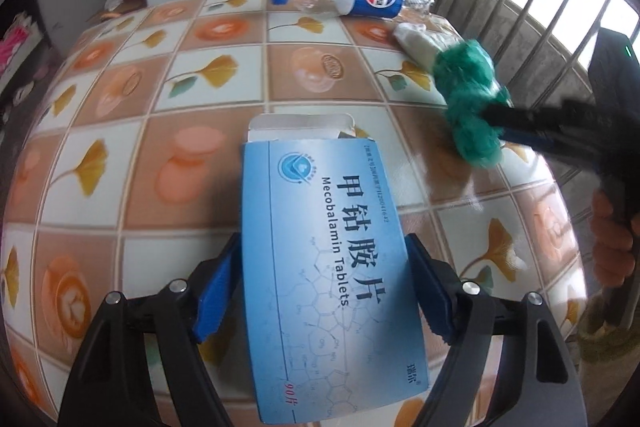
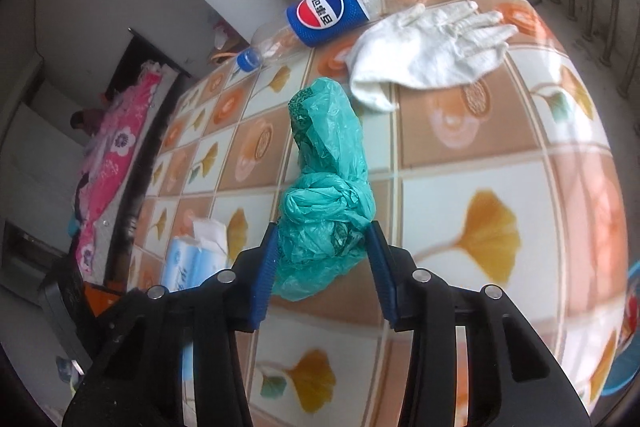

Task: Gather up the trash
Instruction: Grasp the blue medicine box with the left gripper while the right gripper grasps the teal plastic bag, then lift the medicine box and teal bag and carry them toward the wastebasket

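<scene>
Patterned oilcloth with orange tiles and yellow ginkgo leaves is covering the table [image 1: 132,155], and a barred window railing [image 1: 532,7] is running behind its far edge. The left gripper [image 1: 324,283] is clamping a blue medicine box [image 1: 328,267] between its blue pads, both pressing against the box's long sides; the box's far flap is standing open (printed on it: "Mecobalamin Tablets"). Whether the box is resting on the cloth or lifted off it, I cannot tell. The right gripper [image 2: 322,259] is squeezing a crumpled green plastic bag [image 2: 328,187], its pads pushing into the lower bunch while the rest of the bag is trailing forward over the table. In the left wrist view this bag is showing blurred, to the right of the box. An empty cola bottle [image 2: 332,11] with a blue cap is lying on its side near the far edge of the table, and a white glove [image 2: 428,47] is lying flat just beside it, fingers pointing toward the railing.
</scene>
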`<action>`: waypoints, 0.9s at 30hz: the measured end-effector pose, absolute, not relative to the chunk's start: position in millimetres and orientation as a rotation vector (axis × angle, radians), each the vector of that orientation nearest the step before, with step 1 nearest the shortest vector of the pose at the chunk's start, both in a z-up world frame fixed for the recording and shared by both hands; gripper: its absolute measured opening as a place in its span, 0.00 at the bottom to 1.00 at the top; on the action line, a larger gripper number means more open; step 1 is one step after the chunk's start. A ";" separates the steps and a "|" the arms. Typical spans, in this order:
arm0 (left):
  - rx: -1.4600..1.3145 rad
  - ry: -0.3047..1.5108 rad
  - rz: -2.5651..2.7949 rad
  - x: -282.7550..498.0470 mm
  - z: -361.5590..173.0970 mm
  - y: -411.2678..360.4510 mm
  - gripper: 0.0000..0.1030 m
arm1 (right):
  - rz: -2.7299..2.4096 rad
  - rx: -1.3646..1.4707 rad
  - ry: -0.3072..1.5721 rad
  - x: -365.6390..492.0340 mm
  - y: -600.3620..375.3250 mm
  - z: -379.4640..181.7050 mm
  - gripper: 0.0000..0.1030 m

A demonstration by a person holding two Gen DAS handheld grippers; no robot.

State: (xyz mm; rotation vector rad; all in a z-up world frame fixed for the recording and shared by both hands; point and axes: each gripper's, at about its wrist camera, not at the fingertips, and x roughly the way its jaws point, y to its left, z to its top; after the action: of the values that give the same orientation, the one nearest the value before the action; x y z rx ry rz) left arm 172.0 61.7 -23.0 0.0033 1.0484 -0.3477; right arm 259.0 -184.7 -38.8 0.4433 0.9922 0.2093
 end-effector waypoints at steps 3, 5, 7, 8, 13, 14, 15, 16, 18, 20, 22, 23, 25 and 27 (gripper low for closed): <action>-0.019 1.046 -0.340 168.7 -17.1 67.7 0.81 | 0.185 0.409 0.994 236.1 -185.1 -34.2 0.39; -0.022 1.044 -0.354 164.9 -13.5 70.3 0.84 | 0.177 0.391 1.005 217.0 -185.2 -32.3 0.39; -0.019 1.051 -0.356 162.6 -13.1 70.9 0.85 | 0.170 0.378 1.024 202.8 -185.3 -33.4 0.40; -0.015 1.056 -0.351 161.8 -13.8 70.5 0.86 | 0.167 0.376 1.030 196.3 -185.2 -34.2 0.40; 0.021 1.071 -0.314 161.1 -22.2 69.2 0.86 | 0.159 0.398 1.024 174.3 -183.6 -34.4 0.46; 0.022 1.073 -0.315 160.8 -23.3 69.7 0.86 | 0.155 0.399 1.017 172.7 -183.2 -34.1 0.48; 0.027 1.075 -0.314 160.8 -24.7 68.8 0.86 | 0.149 0.402 1.012 172.4 -182.5 -34.4 0.50; 0.035 1.075 -0.313 160.7 -25.7 67.8 0.86 | 0.143 0.406 1.009 172.2 -182.3 -34.5 0.52; 0.050 1.068 -0.308 159.8 -26.9 66.8 0.86 | 0.135 0.414 1.001 172.8 -181.9 -33.6 0.54; 0.054 1.066 -0.304 158.8 -27.9 66.0 0.86 | 0.136 0.424 0.988 172.7 -181.6 -32.0 0.58; 0.060 1.058 -0.296 158.9 -28.6 64.9 0.86 | 0.127 0.428 0.979 173.9 -180.3 -31.4 0.63; 0.062 1.055 -0.294 159.5 -28.7 64.2 0.86 | 0.126 0.429 0.978 173.8 -180.4 -31.3 0.64; 0.064 1.049 -0.288 160.4 -29.1 63.3 0.86 | 0.115 0.435 0.976 176.7 -178.4 -32.2 0.65; 0.070 1.043 -0.283 161.0 -29.2 61.7 0.84 | 0.102 0.430 0.969 177.8 -176.4 -32.7 0.65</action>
State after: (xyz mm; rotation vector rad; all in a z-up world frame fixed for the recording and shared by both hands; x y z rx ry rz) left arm 161.0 61.7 -29.2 0.0705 1.0430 -0.2833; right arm 177.8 -176.4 -32.7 0.4303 0.9694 0.1023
